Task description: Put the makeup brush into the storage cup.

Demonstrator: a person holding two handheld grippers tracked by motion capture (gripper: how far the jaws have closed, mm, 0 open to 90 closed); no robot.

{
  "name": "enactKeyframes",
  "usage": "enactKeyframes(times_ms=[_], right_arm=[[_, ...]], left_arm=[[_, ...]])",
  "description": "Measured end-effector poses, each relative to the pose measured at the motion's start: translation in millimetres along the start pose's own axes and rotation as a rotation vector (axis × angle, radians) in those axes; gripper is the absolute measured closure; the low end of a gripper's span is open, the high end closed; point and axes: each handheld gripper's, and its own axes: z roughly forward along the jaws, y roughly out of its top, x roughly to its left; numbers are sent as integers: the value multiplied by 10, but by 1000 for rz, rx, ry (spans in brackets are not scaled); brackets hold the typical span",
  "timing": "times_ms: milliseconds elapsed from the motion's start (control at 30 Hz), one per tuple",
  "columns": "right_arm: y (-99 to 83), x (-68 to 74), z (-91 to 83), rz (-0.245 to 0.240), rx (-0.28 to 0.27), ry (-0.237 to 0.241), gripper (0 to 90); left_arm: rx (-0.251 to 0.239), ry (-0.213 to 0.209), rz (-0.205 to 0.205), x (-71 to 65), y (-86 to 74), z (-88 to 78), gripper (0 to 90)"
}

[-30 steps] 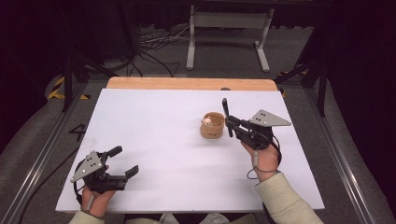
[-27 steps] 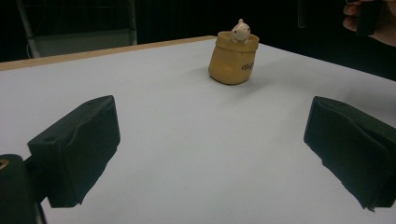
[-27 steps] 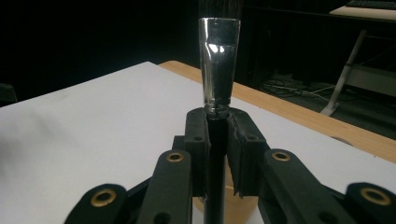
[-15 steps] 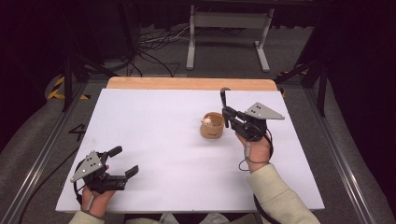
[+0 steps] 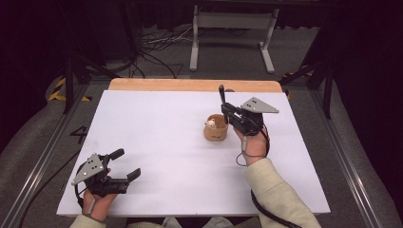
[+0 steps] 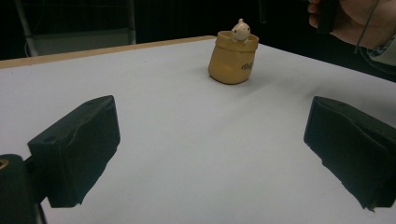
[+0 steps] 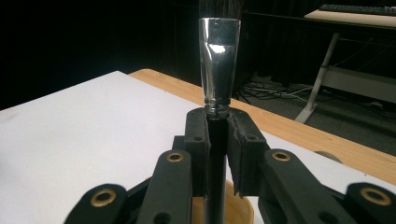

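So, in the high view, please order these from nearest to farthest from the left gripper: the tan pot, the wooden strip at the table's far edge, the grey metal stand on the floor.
1. Tan pot, on the white sheet, to the right of and beyond the left gripper.
2. Wooden strip, along the table's far edge.
3. Grey metal stand, on the floor behind the table.

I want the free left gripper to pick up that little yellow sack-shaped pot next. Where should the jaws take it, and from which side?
Probably across the body of the yellow pot, just under its rolled rim, coming in level from the left gripper side. The pot stands upright and bulges low, so the narrower upper wall suits the open jaws. A small white figure pokes out on top, and the right gripper holds a brush close behind.
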Motion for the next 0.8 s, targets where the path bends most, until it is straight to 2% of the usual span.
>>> enactKeyframes(times_ms=[133, 300, 400, 500, 800], right_arm=[[14, -17, 60, 2, -7, -9, 790], [-9, -8, 142, 24, -22, 12, 789], [-27, -4, 181, 16, -26, 2, 789], [-52, -24, 195, 21, -37, -1, 789], [-217, -30, 268, 17, -18, 0, 790]], left_arm=[[0, -1, 1, 1, 0, 1, 41], [3, -5, -5, -2, -5, 7, 42], [1, -5, 4, 3, -2, 0, 42], [2, -6, -6, 6, -7, -2, 42], [0, -5, -2, 3, -3, -2, 42]])
